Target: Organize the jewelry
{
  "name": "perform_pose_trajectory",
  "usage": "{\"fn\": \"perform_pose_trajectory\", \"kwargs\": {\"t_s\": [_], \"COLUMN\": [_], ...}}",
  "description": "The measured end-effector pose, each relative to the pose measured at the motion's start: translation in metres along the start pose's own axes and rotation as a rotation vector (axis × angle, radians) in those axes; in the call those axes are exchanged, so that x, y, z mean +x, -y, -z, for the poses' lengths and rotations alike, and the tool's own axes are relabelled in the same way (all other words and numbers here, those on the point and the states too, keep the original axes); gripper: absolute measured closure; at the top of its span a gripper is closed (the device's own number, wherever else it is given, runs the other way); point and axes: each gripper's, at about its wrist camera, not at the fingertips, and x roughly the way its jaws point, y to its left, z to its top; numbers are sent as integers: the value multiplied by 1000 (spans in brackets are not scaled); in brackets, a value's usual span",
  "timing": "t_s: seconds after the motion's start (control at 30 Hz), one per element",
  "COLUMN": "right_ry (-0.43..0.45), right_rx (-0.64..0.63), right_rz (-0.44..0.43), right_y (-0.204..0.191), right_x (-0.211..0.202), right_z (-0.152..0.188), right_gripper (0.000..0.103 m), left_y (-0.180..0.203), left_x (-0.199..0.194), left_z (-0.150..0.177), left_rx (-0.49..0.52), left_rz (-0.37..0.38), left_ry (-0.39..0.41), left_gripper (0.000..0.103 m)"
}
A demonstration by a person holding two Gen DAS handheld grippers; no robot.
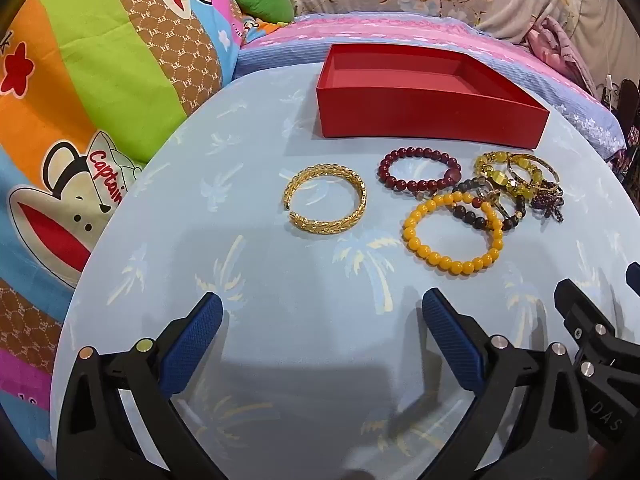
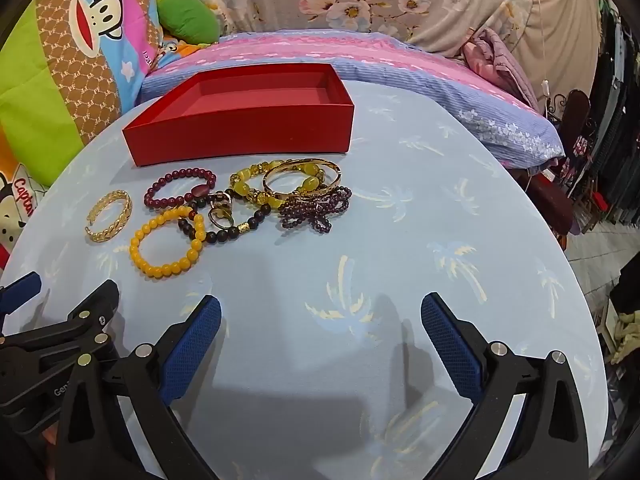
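Note:
An empty red box [image 1: 432, 114] [image 2: 240, 132] stands at the far side of the round table. In front of it lie a gold leaf cuff [image 1: 326, 198] [image 2: 109, 216], a dark red bead bracelet [image 1: 418, 170] [image 2: 180, 190], a yellow bead bracelet [image 1: 452, 232] [image 2: 166, 242], a black bead bracelet [image 1: 486, 210] [image 2: 228, 228], a yellow-green bead bracelet [image 1: 504, 172] [image 2: 276, 184], a thin gold bangle [image 2: 304, 178] and purple beads [image 1: 550, 200] [image 2: 316, 208]. My left gripper [image 1: 322, 310] is open and empty, near the cuff. My right gripper [image 2: 320, 310] is open and empty, nearer than the pile.
The table wears a light blue palm-print cloth [image 1: 280, 280] [image 2: 440, 220]. A bed with a pink and blue cover [image 2: 360, 54] and cartoon quilts [image 1: 80, 80] lies behind and left. The right gripper's body shows at the left view's right edge [image 1: 592, 332].

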Motion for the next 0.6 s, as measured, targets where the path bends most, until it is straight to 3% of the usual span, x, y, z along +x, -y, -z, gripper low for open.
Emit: {"fn": "perform_pose_trajectory", "kwargs": {"t_s": [0.6], "right_ry": [-1], "right_rx": [-5], "right_rz": [17], "right_y": [0], "right_x": [0], "right_z": [0], "right_gripper": [6], "left_y": [3], "left_x": [5], "left_z": [4], "left_rx": [5], "left_rz": [10], "left_ry": [-9], "left_gripper": [8]}}
